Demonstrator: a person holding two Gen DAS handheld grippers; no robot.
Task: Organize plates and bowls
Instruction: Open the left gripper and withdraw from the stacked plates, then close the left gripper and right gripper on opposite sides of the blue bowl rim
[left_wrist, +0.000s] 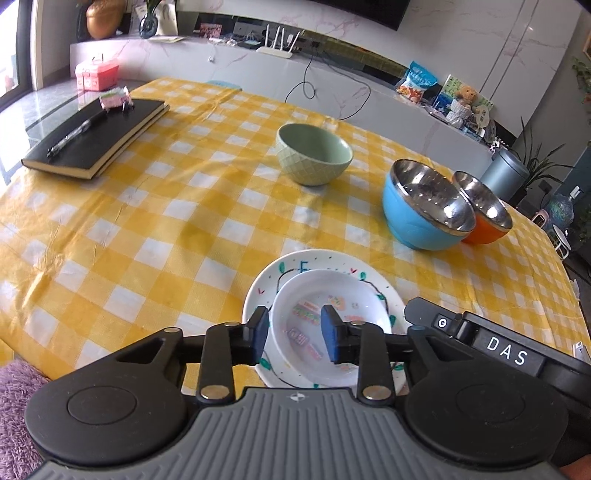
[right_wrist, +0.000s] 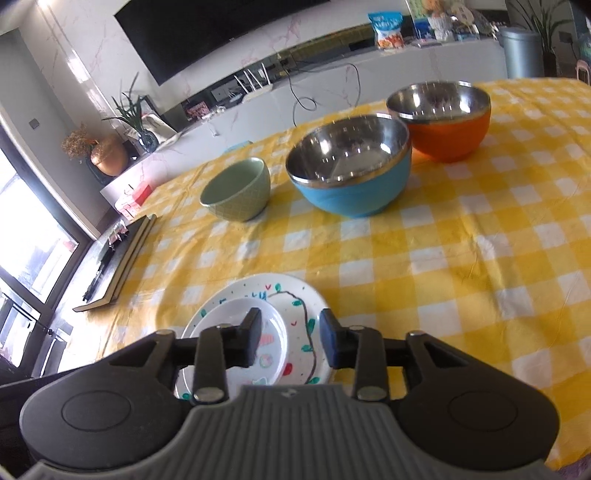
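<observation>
A small white plate (left_wrist: 325, 295) rests on a larger decorated white plate (left_wrist: 266, 284) at the near table edge. My left gripper (left_wrist: 294, 334) is open just above the small plate. My right gripper (right_wrist: 290, 338) is open above the same stack; the small plate (right_wrist: 229, 314) and large plate (right_wrist: 295, 291) show between its fingers. Farther back stand a green bowl (left_wrist: 314, 153), a blue steel-lined bowl (left_wrist: 421, 218) and an orange steel-lined bowl (left_wrist: 487, 232). The right view shows the green bowl (right_wrist: 236, 192), blue bowl (right_wrist: 351, 192) and orange bowl (right_wrist: 447, 136). The right gripper's body (left_wrist: 509, 354) shows in the left view.
A yellow checked cloth (left_wrist: 147, 240) covers the table. A black notebook (left_wrist: 96, 140) with a pen and a pink item lies at the far left. A pink box (left_wrist: 96, 75) sits beyond the table. A marble counter with a router runs behind.
</observation>
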